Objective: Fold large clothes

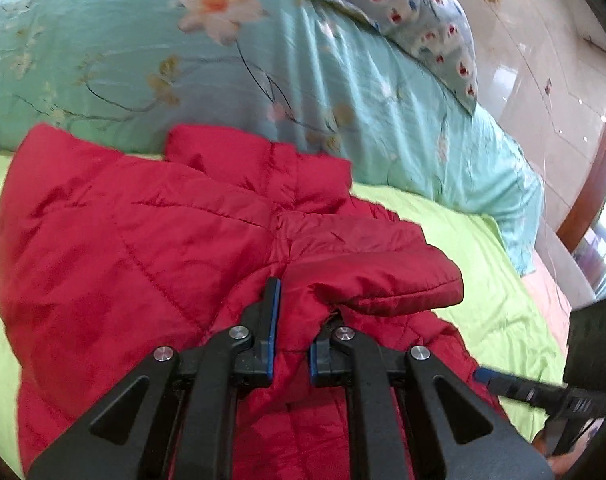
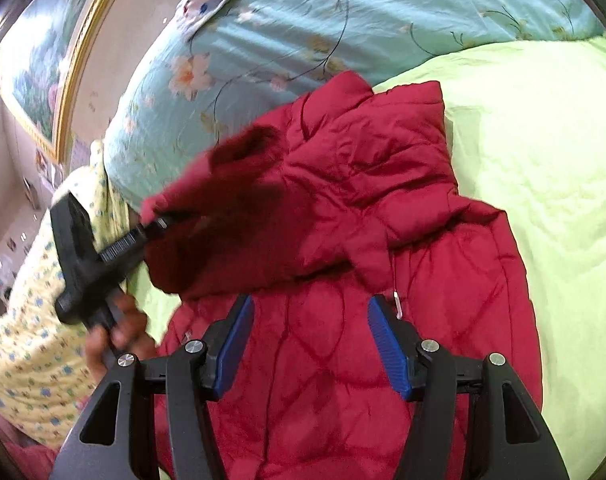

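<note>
Black left gripper [image 1: 293,312] is clamped on a sleeve [image 1: 367,276] of the red jacket [image 1: 115,232], which lies on the green bedsheet [image 2: 543,168] (floral quilt [image 1: 123,48] behind); right gripper [image 2: 309,340] hovers over it, fingers spread and empty

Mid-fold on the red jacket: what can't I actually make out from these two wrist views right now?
- Left gripper pads: left wrist view, sleeve fabric bunches over the right pad.
- Same gripper's tips in the right wrist view: motion-blurred, buried in the sleeve.
- Jacket hem: both views, cut off behind the gripper bodies at the bottom.
- Right gripper, open: whether it touches the jacket is unclear.
</note>
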{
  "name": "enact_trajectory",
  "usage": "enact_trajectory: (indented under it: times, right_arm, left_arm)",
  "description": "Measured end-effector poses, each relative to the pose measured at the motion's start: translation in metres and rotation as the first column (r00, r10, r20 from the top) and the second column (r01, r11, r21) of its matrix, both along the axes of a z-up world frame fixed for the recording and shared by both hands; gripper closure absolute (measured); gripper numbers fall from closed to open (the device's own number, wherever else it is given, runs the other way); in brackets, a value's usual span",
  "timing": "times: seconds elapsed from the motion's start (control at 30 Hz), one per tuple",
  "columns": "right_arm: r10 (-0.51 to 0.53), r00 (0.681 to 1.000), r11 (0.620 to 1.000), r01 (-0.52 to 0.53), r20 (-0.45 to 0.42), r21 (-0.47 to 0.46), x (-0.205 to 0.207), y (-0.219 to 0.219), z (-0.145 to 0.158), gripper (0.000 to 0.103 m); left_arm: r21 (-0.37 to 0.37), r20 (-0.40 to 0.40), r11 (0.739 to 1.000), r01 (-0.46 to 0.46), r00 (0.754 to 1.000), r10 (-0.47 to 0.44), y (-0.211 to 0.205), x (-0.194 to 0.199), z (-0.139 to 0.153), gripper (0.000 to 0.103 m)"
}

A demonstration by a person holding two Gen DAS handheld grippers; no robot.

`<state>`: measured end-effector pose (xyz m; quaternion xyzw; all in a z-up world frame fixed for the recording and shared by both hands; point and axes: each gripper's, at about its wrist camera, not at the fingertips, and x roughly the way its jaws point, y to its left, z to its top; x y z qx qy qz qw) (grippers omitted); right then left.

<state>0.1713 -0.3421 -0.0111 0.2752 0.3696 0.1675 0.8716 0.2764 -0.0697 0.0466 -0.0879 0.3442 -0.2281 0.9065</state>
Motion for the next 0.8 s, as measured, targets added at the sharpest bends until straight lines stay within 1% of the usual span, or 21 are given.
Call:
enact_trajectory:
  times: [0.1,0.17,0.27,0.33,0.43,0.57,0.6,0.63,0.67,0.73,0.8]
  right_arm:
    - [-0.028,1.0,0.999,0.028,0.005,0.046,0.012,-0.008,0.0,0.041]
    - [-0.035,0.999,0.995,0.035,-0.002,0.095,0.025,-0.014,-0.003,0.041]
    - [-0.039,0.999,0.984,0.041,-0.02,0.175,0.047,-0.02,-0.01,0.041]
    - [-0.036,0.998,0.972,0.047,-0.048,0.229,0.066,-0.021,-0.018,0.041]
    - [-0.006,0.997,0.957,0.028,-0.074,0.29,0.094,-0.016,-0.03,0.041]
    - [0.048,0.991,0.919,0.006,-0.126,0.393,0.126,-0.005,-0.053,0.042]
    - [0.053,0.989,0.912,0.009,-0.14,0.41,0.132,-0.003,-0.058,0.045]
    - [0.054,0.988,0.908,0.011,-0.144,0.418,0.136,-0.002,-0.062,0.062]
    - [0.055,0.988,0.908,0.012,-0.147,0.42,0.139,-0.002,-0.064,0.087]
    - [0.05,0.989,0.907,0.012,-0.137,0.422,0.14,-0.001,-0.063,0.09]
    - [0.047,0.992,0.918,0.005,-0.12,0.395,0.139,0.002,-0.058,0.091]
  left_arm:
    - [0.014,-0.023,1.0,0.014,1.0,-0.013,-0.009,0.001,-0.013,0.095]
    - [0.027,-0.037,0.999,0.019,0.999,-0.018,-0.014,0.002,-0.023,0.095]
    - [0.027,-0.041,0.999,0.026,0.999,-0.025,-0.015,0.002,-0.027,0.095]
    - [0.027,-0.037,0.999,0.027,0.999,-0.026,-0.016,0.002,-0.027,0.095]
    - [0.026,-0.034,0.999,0.033,0.999,-0.033,-0.016,0.001,-0.027,0.095]
    - [0.026,-0.048,0.999,0.047,0.998,-0.046,-0.016,0.003,-0.028,0.094]
    - [0.028,-0.064,0.998,0.052,0.997,-0.05,-0.016,0.004,-0.03,0.094]
    - [0.027,-0.079,0.998,0.059,0.995,-0.057,-0.015,0.006,-0.031,0.093]
    - [0.024,-0.105,0.997,0.067,0.992,-0.065,-0.014,0.007,-0.033,0.093]
    - [0.011,-0.134,0.997,0.083,0.988,-0.08,-0.011,0.008,-0.035,0.092]
    - [0.007,-0.156,0.995,0.099,0.983,-0.097,-0.007,0.005,-0.036,0.092]
